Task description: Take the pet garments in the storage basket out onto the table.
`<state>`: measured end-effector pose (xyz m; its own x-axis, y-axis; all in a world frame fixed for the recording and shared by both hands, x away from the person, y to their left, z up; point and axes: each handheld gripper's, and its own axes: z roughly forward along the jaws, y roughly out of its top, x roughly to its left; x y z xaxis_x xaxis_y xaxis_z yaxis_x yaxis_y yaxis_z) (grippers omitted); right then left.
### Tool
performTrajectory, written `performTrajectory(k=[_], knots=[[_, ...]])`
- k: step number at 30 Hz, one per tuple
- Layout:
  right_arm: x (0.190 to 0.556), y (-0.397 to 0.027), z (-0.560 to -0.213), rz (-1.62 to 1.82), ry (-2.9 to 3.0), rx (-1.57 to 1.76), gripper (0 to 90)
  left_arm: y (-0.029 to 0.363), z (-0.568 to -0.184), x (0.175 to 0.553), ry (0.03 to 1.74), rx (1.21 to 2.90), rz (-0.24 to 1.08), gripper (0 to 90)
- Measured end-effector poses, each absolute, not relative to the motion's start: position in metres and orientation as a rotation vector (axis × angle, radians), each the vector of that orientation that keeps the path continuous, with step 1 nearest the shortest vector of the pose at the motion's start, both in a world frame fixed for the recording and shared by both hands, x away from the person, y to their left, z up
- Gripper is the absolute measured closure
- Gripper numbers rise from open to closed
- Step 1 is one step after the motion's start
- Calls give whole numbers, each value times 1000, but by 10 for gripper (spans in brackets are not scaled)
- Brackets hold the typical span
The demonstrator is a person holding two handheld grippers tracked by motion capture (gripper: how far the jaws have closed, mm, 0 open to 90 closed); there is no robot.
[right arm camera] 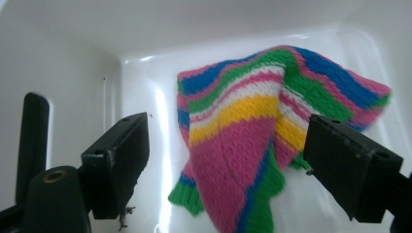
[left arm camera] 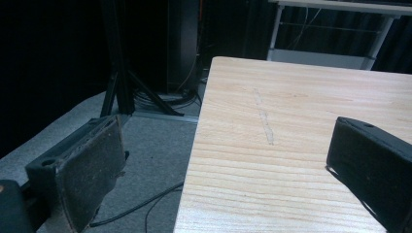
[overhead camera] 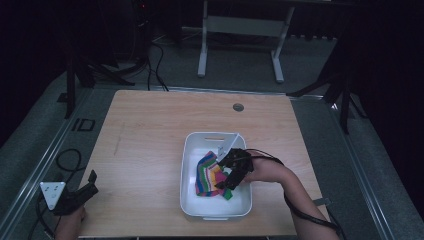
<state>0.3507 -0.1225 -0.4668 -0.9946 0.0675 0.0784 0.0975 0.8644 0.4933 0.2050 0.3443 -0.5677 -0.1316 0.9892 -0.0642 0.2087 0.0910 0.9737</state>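
Striped knitted cloth (right arm camera: pixel 252 141) lies crumpled in the white tub (overhead camera: pixel 192 150) on the wooden table (overhead camera: pixel 150 130). Right gripper (overhead camera: pixel 226 181) hangs over it, jaws wide apart, holding nothing. Left gripper (overhead camera: pixel 89 184) rests at the table's near-left corner, jaws wide and empty.

You are working in a darkened recording lab: beyond your jaws a bare wooden desk (overhead camera: pixel 150 150) stands on grey carpet (overhead camera: pixel 240 70), ringed by black tripod stands (overhead camera: pixel 345 95), loose cables (overhead camera: pixel 155 65), black curtains and a white adjustable bench frame (overhead camera: pixel 240 30).
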Motion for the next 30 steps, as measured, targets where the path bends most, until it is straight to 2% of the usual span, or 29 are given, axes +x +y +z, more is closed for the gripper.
performTrajectory(k=[13, 21, 26, 28, 30], knots=[[351, -87, -488, -679, -3011, -91, 167, 344, -568, 205, 1496, 1244, 1130, 9], [351, -67, -507, -491, -3046, -127, 169, 344, -568, 205, 1495, 1246, 1130, 9], [347, -57, -521, -355, -3129, -88, 242, 344, -568, 205, 1495, 1245, 1130, 9], [346, -55, -521, -346, -3167, -75, 325, 344, -568, 205, 1494, 1245, 1130, 9], [344, -56, -519, -361, -3195, -73, 462, 344, -568, 205, 1494, 1246, 1130, 9]])
